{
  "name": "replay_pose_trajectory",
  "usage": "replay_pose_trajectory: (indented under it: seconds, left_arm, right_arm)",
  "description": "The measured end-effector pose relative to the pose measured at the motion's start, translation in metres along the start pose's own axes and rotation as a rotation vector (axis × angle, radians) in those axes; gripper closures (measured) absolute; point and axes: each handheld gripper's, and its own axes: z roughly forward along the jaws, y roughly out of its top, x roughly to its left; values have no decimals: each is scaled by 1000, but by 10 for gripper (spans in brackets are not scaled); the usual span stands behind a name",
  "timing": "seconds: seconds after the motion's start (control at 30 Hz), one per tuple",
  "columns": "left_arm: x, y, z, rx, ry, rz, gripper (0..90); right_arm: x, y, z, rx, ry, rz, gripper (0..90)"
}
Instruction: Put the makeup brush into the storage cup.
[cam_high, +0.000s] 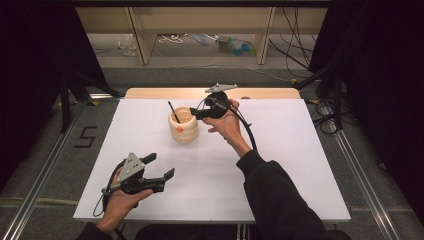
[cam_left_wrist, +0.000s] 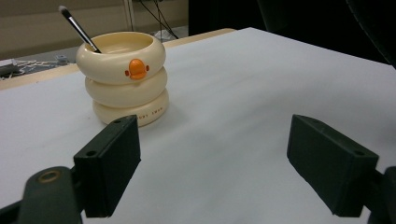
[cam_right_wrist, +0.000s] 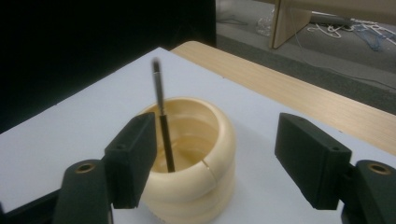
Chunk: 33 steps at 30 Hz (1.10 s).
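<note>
I see the cream holder (cam_high: 183, 125), three stacked rings with an orange duck face on its near side, standing upright on the white bench (cam_high: 280, 165), a little left of centre and toward the far edge. A thin black brush (cam_high: 173, 112) stands inside it, leaning to the left against the rim, its tip well above the top ring. My right gripper (cam_high: 196, 114) hangs just right of the holder's rim, its jaws spread wide with nothing between them; in the right gripper view the brush (cam_right_wrist: 162, 119) stands free just beside the left jaw. My left gripper (cam_high: 161, 165) rests low at the near left of the bench, well apart from the holder, jaws spread and empty.
</note>
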Motion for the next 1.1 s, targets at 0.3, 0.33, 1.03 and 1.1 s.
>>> replay_pose_trajectory:
  seconds: [0.3,0.33,1.03,1.1]
  left_arm:
    - [2,1,1,-22,-5,22,173]
    - [1,0,0,-15,8,1,173]
    - [-3,0,3,-46,4,-52,173]
    - [-3,0,2,-45,4,-49,173]
  right_arm:
    - [1,-6,-34,-55,-32,-42,213]
    - [2,-7,-38,-65,-31,-41,210]
    - [4,-42,-91,-92,-47,-70,206]
    - [4,-45,-93,-86,-48,-74,206]
